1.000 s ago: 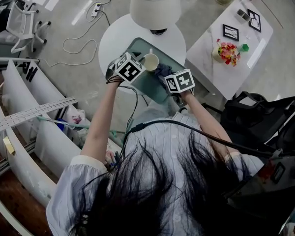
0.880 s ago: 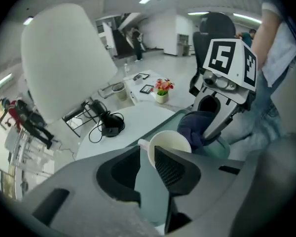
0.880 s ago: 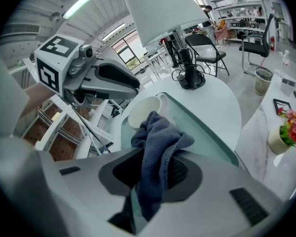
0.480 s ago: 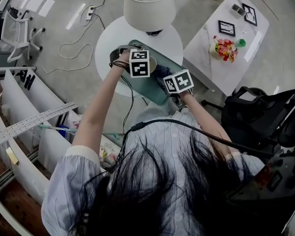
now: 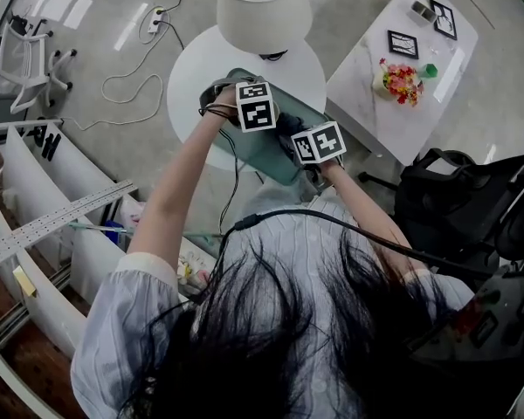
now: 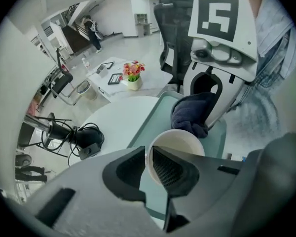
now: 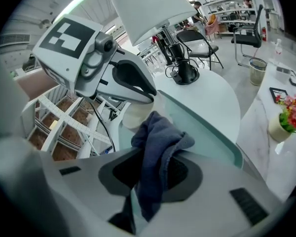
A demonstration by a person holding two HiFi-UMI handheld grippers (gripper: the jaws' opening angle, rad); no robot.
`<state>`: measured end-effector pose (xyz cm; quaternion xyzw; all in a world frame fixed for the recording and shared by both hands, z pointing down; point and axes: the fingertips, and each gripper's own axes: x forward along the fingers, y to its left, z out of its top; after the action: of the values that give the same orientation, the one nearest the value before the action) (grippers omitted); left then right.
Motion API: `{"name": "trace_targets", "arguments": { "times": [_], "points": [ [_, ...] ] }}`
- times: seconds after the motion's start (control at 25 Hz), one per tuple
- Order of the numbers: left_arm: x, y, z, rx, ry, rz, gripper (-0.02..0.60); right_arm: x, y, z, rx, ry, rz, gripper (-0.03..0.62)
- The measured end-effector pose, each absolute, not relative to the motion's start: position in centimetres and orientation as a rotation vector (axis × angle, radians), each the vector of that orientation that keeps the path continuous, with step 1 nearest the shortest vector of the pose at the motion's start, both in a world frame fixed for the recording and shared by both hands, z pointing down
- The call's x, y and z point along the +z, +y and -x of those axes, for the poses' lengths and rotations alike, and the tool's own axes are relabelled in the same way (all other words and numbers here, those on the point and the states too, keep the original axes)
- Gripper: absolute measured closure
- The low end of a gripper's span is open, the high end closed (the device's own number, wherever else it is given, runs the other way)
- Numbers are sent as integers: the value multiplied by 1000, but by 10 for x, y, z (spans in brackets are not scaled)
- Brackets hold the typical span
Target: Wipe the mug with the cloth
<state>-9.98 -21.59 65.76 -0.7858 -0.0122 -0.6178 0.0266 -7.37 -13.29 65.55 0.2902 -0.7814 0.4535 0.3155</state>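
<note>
A white mug (image 6: 180,143) stands on a pale green tray (image 6: 153,117) on the round white table. My left gripper (image 6: 149,163) is shut on the mug's rim, one jaw inside and one outside. In the head view its marker cube (image 5: 256,105) hides the mug. My right gripper (image 7: 155,169) is shut on a dark blue cloth (image 7: 158,139), which hangs bunched between the jaws. The cloth (image 6: 192,113) touches the mug's far side. In the right gripper view the mug (image 7: 134,115) shows just past the cloth, under the left gripper.
A lamp with a white shade (image 5: 264,7) stands at the back of the round table (image 5: 192,81). To the right is a marble side table (image 5: 380,116) with flowers (image 5: 400,81) and picture frames. White shelving (image 5: 44,190) is at the left, a black chair (image 5: 472,208) at the right.
The left gripper has moved right over the mug and shut on its rim; its cube now covers the mug in the head view. The right gripper with the cloth has barely moved.
</note>
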Motion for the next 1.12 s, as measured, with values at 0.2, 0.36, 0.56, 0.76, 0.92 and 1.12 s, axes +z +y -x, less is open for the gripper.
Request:
{"name": "trace_targets", "arguments": {
  "times": [0.2,0.36,0.56,0.76,0.92,1.12],
  "points": [
    [656,-218,107,-1984,90,2493,537,656,-132,76,1226,-2058,-756,500],
    [654,-220,119,-2060,351,2585,537,655,-132,79,1217,-2062,-744,500],
    [652,-214,136,-2112,723,2712,537,653,-129,83,1197,-2064,-720,500],
    [649,-211,148,-2078,1063,2876,537,652,-128,84,1183,-2069,-703,500],
    [644,-208,168,-2034,1441,2943,537,651,-126,87,1171,-2076,-684,500],
    [639,-199,178,-1868,1856,3018,537,650,-121,89,1168,-2085,-666,500]
  ]
}}
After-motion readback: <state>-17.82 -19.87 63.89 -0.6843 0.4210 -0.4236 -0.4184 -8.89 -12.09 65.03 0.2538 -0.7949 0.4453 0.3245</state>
